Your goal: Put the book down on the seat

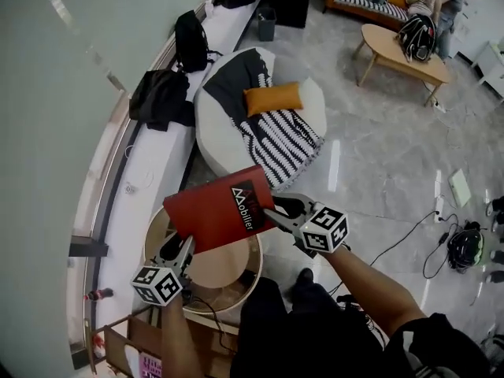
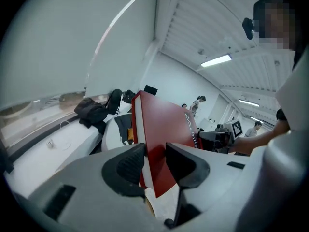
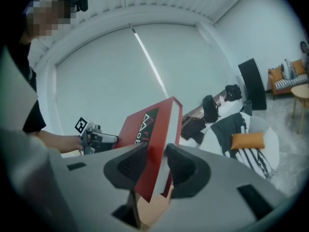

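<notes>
1. Left gripper (image 1: 183, 248) and right gripper (image 1: 277, 211) pinch opposite edges of the red book (image 1: 214, 211), tilted in the air above a round wooden table (image 1: 224, 272)
2. Likely stiff and light; the smooth cover could slip, so edge grips suit
3. Round white seat (image 1: 309, 109) lies farther off

Your left tongs (image 1: 179, 250) and right tongs (image 1: 277, 209) have pale grey shells, with dark ribbed pads (image 2: 129, 164) on the jaws. Each carries a white cube (image 1: 325, 228) printed with black square markers. A thin dark cable (image 1: 214, 321) trails from the left one. You wear a black short sleeve (image 1: 441, 341) and dark trousers (image 1: 291, 329), and a small black camera (image 2: 248, 27) sits on your head.
</notes>
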`<state>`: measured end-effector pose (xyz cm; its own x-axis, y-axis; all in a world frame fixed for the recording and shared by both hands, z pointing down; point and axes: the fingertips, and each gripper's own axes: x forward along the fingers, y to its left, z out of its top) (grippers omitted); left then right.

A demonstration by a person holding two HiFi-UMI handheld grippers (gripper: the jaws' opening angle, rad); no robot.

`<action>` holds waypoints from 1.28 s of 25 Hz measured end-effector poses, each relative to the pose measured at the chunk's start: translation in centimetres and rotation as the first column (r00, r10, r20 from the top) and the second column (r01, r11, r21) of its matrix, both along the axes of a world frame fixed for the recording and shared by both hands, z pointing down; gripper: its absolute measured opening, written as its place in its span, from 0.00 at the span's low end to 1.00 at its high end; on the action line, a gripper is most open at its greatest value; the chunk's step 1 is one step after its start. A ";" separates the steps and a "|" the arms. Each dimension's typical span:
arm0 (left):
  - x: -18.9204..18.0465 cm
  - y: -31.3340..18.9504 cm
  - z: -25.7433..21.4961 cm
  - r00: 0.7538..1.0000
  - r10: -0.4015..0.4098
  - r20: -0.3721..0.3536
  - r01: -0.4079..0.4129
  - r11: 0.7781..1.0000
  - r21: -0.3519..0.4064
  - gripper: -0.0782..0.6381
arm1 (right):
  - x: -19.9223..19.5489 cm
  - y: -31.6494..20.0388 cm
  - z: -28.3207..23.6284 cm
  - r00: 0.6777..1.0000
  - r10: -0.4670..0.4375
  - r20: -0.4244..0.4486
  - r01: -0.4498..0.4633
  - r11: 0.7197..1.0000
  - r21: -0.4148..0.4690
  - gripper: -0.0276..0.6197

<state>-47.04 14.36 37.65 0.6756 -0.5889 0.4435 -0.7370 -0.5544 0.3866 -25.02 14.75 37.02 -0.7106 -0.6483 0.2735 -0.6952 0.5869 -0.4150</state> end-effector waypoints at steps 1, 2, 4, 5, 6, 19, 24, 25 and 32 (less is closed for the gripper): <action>0.9 0.1 -1.9 1.000 0.003 0.005 -0.003 1.000 0.030 0.32 | 0.9 0.2 -1.8 1.000 0.005 0.004 -0.005 1.000 0.031 0.26; 1.7 0.2 -3.8 1.000 0.007 0.011 -0.008 0.998 0.062 0.32 | 1.7 0.3 -3.6 1.000 0.011 0.009 -0.012 0.998 0.060 0.26; 2.7 0.3 -7.0 1.000 0.016 0.019 -0.018 0.992 0.124 0.32 | 2.8 0.7 -6.5 1.000 0.024 0.018 -0.026 0.993 0.116 0.26; 2.9 0.4 -8.4 1.000 0.022 0.017 -0.024 0.988 0.152 0.32 | 3.0 1.0 -7.8 0.999 0.031 0.024 -0.034 0.989 0.146 0.26; 3.1 0.4 -9.8 0.999 0.031 0.013 -0.032 0.983 0.179 0.32 | 3.2 1.2 -9.0 0.999 0.039 0.032 -0.044 0.983 0.176 0.26; 12.4 2.9 -26.4 0.990 0.142 0.010 -0.130 0.873 0.469 0.31 | 12.3 5.8 -25.6 0.993 0.100 0.067 -0.120 0.849 0.515 0.26; 16.8 3.8 -29.0 0.981 0.193 -0.005 -0.165 0.848 0.503 0.31 | 16.5 7.8 -29.3 0.986 0.148 0.073 -0.163 0.802 0.574 0.25; 17.5 3.9 -29.2 0.979 0.204 -0.007 -0.173 0.844 0.507 0.31 | 17.2 8.1 -29.6 0.985 0.157 0.073 -0.170 0.797 0.580 0.25; 23.8 6.8 -29.7 0.959 0.283 0.002 -0.242 0.817 0.524 0.31 | 23.1 12.9 -31.2 0.972 0.225 0.066 -0.218 0.760 0.612 0.25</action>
